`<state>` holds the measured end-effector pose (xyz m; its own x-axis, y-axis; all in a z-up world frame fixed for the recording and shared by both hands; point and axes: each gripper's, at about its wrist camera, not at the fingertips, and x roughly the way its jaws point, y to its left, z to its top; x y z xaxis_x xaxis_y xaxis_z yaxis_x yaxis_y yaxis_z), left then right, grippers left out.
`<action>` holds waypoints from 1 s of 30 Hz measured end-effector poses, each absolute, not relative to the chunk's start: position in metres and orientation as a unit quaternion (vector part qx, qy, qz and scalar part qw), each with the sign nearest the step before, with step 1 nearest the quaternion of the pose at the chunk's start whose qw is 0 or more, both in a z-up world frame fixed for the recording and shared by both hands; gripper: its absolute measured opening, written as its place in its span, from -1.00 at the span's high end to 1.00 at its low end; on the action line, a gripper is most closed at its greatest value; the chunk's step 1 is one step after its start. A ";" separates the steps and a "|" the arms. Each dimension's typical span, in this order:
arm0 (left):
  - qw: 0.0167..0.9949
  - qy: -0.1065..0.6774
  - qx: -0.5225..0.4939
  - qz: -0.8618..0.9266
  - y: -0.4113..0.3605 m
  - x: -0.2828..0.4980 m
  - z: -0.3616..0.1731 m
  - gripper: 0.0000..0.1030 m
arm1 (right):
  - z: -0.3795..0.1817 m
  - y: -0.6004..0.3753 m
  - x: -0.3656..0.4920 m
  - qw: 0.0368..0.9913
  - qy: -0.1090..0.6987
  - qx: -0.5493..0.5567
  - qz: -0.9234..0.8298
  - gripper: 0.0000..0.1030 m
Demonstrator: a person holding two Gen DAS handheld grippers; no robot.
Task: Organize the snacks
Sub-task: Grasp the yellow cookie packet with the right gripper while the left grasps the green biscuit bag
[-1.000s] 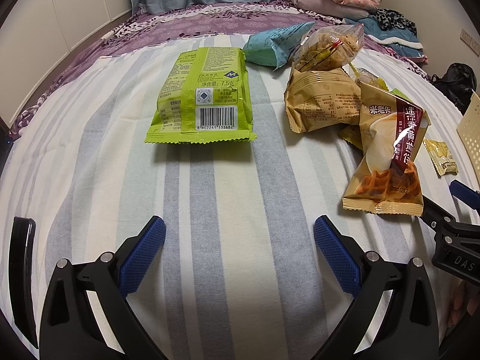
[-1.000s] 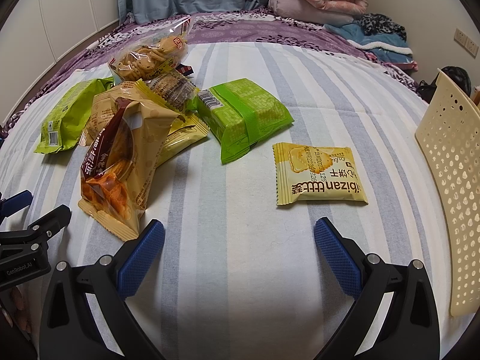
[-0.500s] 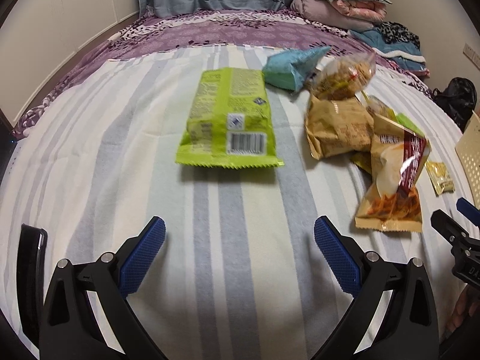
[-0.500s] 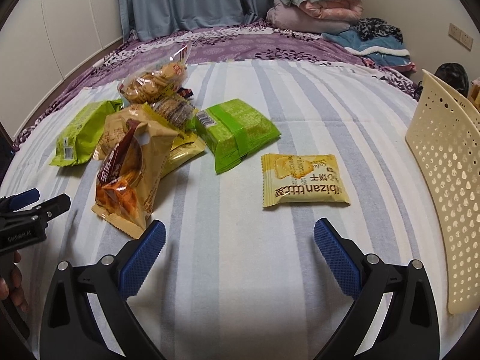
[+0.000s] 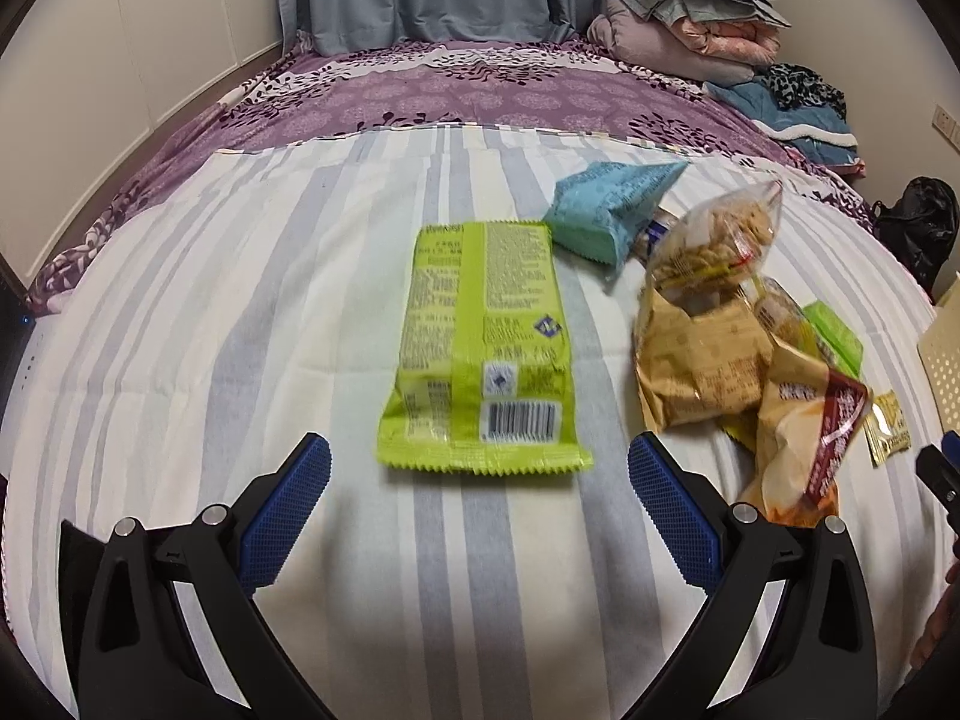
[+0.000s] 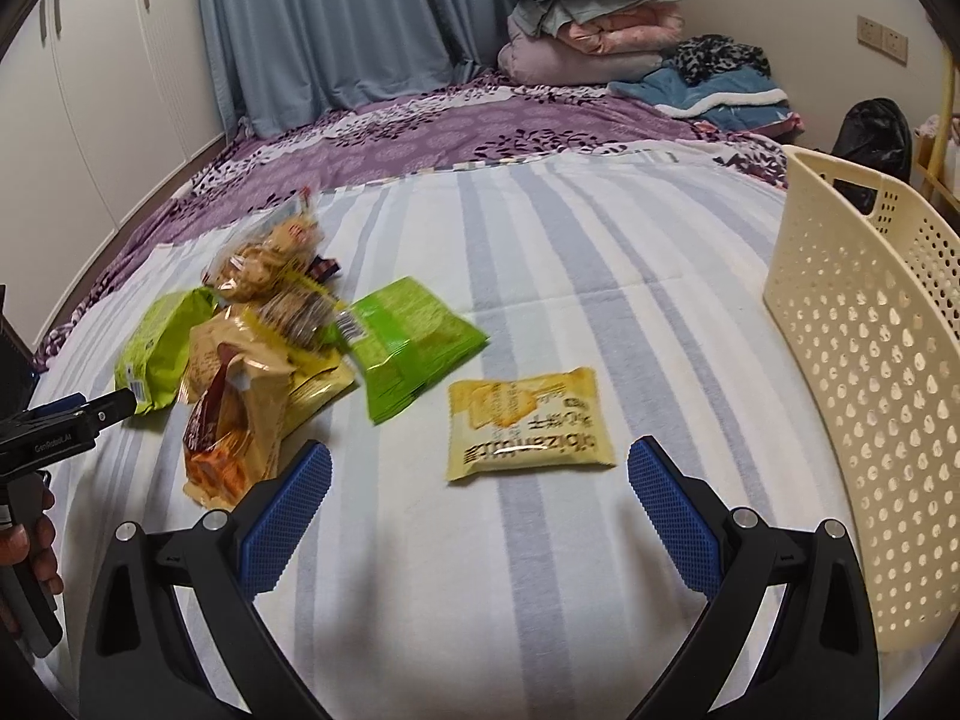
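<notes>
Two grippers hover over the striped bedspread point(image 5: 180, 312), both spread wide and holding nothing. Left gripper point(image 5: 479, 483) faces a lime-green snack bag point(image 5: 480, 348) lying flat, barcode up, just ahead of its fingertips. Right gripper point(image 6: 479, 483) faces a yellow biscuit packet point(image 6: 528, 423). Remaining snacks sit heaped point(image 6: 264, 348) to the left of that packet; a cream perforated basket point(image 6: 870, 360) stands at right.

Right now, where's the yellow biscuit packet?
In the right wrist view, the yellow biscuit packet lies flat on the striped sheet, alone, ahead of the open jaws, between the green packet and the cream basket.
</notes>
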<state>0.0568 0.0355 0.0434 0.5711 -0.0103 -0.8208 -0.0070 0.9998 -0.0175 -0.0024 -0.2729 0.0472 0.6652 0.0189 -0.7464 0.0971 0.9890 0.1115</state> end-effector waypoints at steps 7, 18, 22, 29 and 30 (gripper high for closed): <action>0.883 0.469 -0.018 0.004 0.040 0.088 0.039 -0.96 | 0.036 -0.291 0.010 0.904 0.419 0.076 -0.040 -0.91; 0.876 0.481 -0.016 0.001 0.036 0.123 0.029 -0.96 | 0.014 -0.281 0.040 0.886 0.462 0.030 -0.030 -0.73; 0.873 0.487 -0.015 0.007 0.036 0.132 0.022 -0.96 | 0.008 -0.277 0.047 0.881 0.472 0.013 -0.036 -0.54; 0.869 0.494 -0.022 0.008 0.041 0.141 0.013 -0.96 | 0.009 -0.275 0.042 0.883 0.469 0.008 -0.034 -0.34; 0.869 0.495 -0.022 0.007 0.041 0.143 0.012 -0.96 | 0.009 -0.275 0.042 0.883 0.468 0.010 -0.035 -0.32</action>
